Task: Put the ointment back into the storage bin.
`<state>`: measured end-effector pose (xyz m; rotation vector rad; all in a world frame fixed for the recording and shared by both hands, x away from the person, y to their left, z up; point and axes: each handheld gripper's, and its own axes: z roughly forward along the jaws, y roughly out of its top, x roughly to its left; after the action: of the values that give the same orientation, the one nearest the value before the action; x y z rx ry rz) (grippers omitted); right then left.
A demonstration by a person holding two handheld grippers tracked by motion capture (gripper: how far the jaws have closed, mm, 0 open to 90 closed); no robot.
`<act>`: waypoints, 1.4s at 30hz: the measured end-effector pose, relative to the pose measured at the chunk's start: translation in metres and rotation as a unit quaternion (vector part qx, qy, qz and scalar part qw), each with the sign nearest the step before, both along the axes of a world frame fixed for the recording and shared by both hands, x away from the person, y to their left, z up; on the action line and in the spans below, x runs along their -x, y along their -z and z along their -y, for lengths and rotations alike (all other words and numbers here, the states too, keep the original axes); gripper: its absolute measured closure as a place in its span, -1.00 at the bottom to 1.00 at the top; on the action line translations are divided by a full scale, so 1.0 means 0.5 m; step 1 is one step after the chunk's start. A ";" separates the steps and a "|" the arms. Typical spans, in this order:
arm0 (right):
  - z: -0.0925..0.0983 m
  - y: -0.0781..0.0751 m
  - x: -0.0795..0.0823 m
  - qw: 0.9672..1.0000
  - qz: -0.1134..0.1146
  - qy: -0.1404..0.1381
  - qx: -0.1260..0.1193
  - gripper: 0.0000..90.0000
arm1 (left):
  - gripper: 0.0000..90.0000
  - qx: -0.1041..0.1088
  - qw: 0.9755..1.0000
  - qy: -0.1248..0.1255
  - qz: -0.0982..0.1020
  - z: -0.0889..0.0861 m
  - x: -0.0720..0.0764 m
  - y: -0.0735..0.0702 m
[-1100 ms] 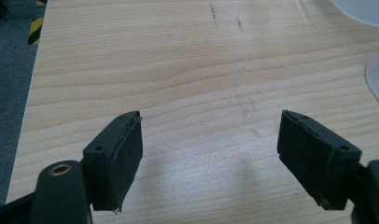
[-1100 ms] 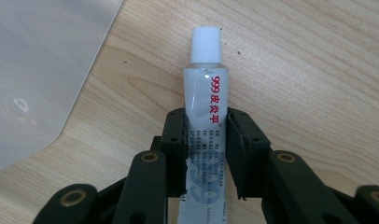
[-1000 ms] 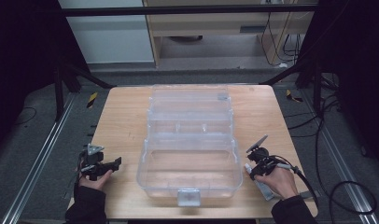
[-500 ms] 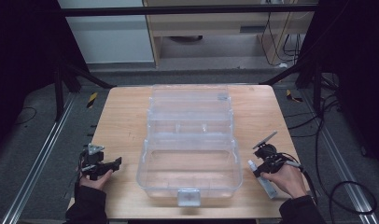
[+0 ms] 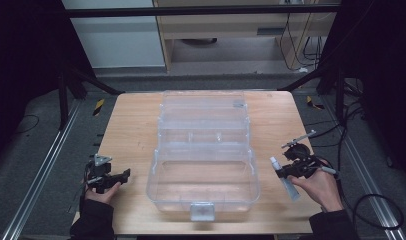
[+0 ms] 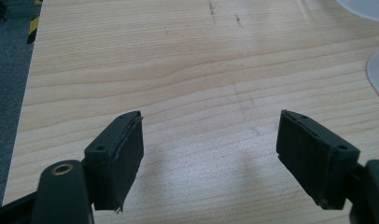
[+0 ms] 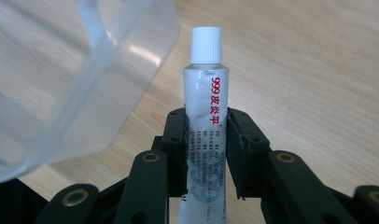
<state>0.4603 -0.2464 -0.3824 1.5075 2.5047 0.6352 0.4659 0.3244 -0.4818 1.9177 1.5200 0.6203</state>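
Our right tongs are clenched on a white ointment tube, gripped mid-body with its cap pointing forward, which we judge leaves the capped end free to go first into the clear plastic box just left of it. Our left tongs are released, jaws wide apart over bare tabletop, holding nothing (idle, we think, parked clear on the box's other side). The box stands open at the tabletop's middle.

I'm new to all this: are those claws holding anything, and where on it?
The right gripper grips a white tube across its middle, cap end sticking out. The left gripper is open and holds nothing.
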 end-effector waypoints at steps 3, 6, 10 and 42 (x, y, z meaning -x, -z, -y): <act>0.000 -0.022 0.001 1.000 0.020 -0.006 -0.009 0.56 | -0.49 0.000 1.000 0.000 -0.001 0.001 0.000 0.001; -0.002 -0.042 0.000 0.999 0.037 -0.006 -0.020 0.56 | -0.49 0.000 1.000 0.000 -0.002 0.001 0.000 0.001; -0.010 -0.065 -0.003 0.998 0.056 -0.010 -0.025 0.56 | -0.49 0.000 1.000 0.002 0.001 0.001 0.000 0.000; -0.202 -0.170 -0.043 0.964 0.088 -0.249 0.000 0.56 | -0.49 0.002 1.000 0.003 0.000 0.000 -0.001 0.001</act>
<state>0.4817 -0.1454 -0.2973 0.7648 2.7420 0.7921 0.4663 0.3243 -0.4823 1.9193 1.5137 0.6148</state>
